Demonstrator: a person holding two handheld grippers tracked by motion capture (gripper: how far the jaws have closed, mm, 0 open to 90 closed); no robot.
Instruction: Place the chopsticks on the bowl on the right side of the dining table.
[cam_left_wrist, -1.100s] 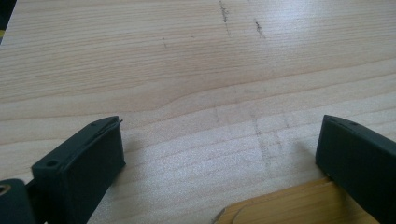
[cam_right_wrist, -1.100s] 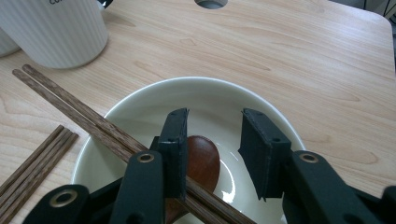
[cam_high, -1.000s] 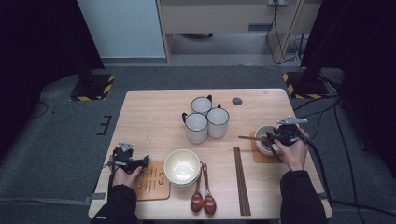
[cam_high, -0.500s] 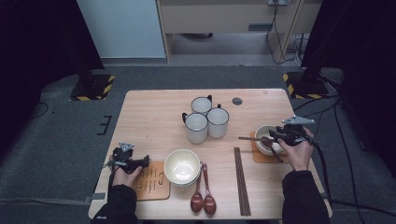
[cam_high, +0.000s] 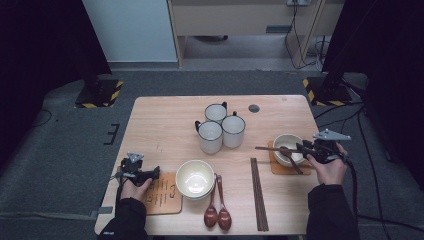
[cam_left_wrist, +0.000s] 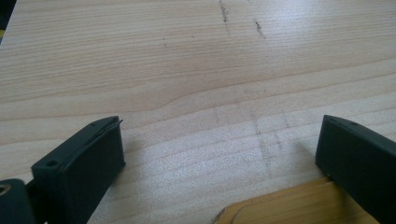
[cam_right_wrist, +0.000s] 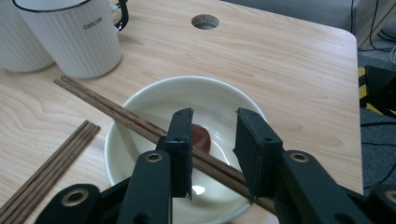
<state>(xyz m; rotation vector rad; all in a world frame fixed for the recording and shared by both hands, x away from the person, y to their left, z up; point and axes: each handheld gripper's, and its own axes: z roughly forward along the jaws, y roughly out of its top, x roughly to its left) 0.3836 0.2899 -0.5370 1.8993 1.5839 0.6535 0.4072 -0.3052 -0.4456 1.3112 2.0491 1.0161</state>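
A cream bowl (cam_high: 287, 142) sits on a wooden coaster (cam_high: 275, 167) at the table's right. A pair of dark chopsticks (cam_high: 270, 148) lies across its rim, and a brown spoon (cam_right_wrist: 203, 135) rests inside. My right gripper (cam_high: 306, 149) hovers over the bowl (cam_right_wrist: 154, 93). Its jaws have just been closing, and the chopsticks (cam_right_wrist: 93, 98) run slantwise under the gap between them. The right gripper (cam_right_wrist: 215, 114) is open, its pads not pressing on the sticks. My left gripper (cam_high: 156, 173) rests open at the front left. Its jaws (cam_left_wrist: 222, 121) stand wide over bare wood beside a wooden board (cam_left_wrist: 289, 205).
Three white mugs (cam_high: 222, 127) stand at the table's middle back. In front, a second cream bowl (cam_high: 194, 177) sits beside the board (cam_high: 162, 195), with two brown spoons (cam_high: 217, 215) and another chopstick pair (cam_high: 258, 195) to its right. A round hole (cam_high: 254, 108) is near the far edge.
My right hand has drifted a little to the right over the bowl. The chopsticks keep their place. The left hand has not moved.
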